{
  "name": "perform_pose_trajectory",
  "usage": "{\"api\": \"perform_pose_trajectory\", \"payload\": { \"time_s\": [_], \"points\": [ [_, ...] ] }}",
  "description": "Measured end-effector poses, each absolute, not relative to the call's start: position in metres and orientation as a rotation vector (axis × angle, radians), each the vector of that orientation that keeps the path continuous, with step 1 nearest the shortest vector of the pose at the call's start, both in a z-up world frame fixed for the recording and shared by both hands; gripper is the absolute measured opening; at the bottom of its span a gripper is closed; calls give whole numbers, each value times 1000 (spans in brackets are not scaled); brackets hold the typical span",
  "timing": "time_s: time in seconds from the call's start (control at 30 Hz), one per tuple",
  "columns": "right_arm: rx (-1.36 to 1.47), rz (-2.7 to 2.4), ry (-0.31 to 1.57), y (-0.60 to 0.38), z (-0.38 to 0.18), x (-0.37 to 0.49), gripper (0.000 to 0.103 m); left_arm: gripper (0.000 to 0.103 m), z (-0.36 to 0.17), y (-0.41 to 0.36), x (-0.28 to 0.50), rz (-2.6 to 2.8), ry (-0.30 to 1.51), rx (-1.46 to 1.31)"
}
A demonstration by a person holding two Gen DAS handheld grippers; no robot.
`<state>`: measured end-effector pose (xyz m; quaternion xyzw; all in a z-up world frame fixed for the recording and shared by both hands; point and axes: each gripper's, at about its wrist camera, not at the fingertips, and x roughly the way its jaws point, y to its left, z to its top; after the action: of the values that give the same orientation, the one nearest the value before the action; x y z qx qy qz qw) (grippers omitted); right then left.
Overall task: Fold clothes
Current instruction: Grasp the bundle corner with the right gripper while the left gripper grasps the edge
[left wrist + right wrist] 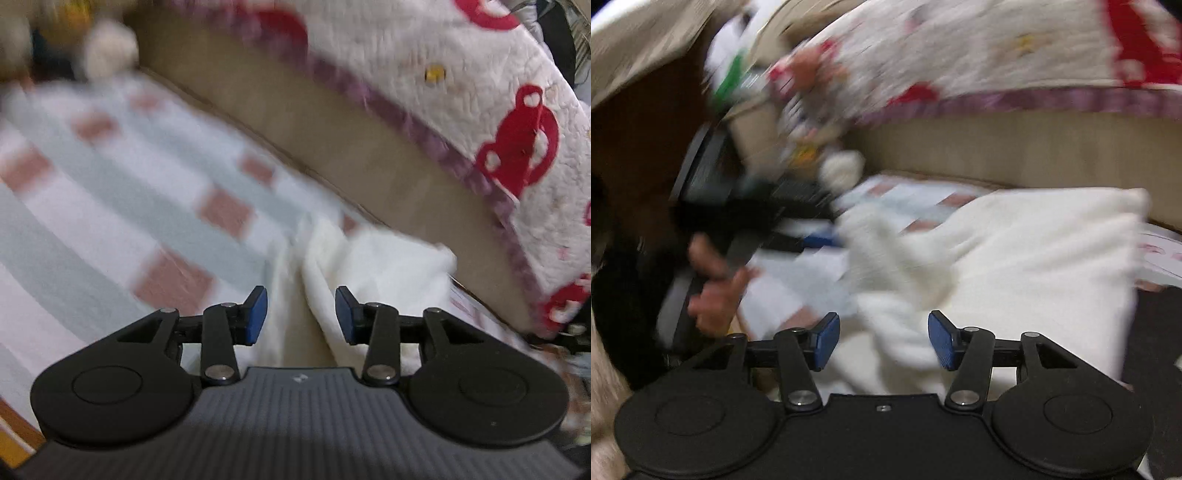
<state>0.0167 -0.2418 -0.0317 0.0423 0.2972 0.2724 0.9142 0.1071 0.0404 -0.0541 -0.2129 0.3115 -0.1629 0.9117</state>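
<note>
The white garment point(1015, 266) lies on a checked cloth point(110, 177) spread over the surface, close to a tan board point(332, 122) draped with a quilt point(498, 92) printed in red. Judging by its shape in the right wrist view, the body already forms a fairly tidy rectangle with a straight far edge, so some folding seems done; the near-left part is bunched and rumpled, and it likely needs smoothing or another fold before the piece is finished. Heavy blur hides the finer creases. The left gripper point(301, 314) has its jaws apart with nothing between them; the garment's folds point(369, 266) lie just ahead of and beneath the tips, a crease running toward the gap. The right gripper point(884, 339) also has its jaws apart and empty, poised above the garment's near edge, whose rumpled part sits just beyond the pads. Whether either gripper touches the fabric cannot be told. The person's hand point(716, 291) and the other gripper appear blurred at the left of the right wrist view, beside the garment.
</note>
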Motion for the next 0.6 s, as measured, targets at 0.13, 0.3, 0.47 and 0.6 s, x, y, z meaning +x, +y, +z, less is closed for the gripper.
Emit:
{"api": "perform_pose_trajectory", "payload": {
  "time_s": [0.13, 0.3, 0.47, 0.6],
  "points": [
    [-69, 427, 632, -265, -28, 17, 60, 55, -40, 36, 101, -323, 565, -399],
    [-51, 362, 711, -273, -43, 29, 60, 74, -65, 5, 108, -331, 710, -273],
    [72, 361, 757, -272, -59, 44, 60, 22, -93, -29, 117, -340, 873, -137],
    [135, 389, 802, -276, -67, 36, 62, 21, -92, -25, 94, -272, 875, -125]
  ]
}}
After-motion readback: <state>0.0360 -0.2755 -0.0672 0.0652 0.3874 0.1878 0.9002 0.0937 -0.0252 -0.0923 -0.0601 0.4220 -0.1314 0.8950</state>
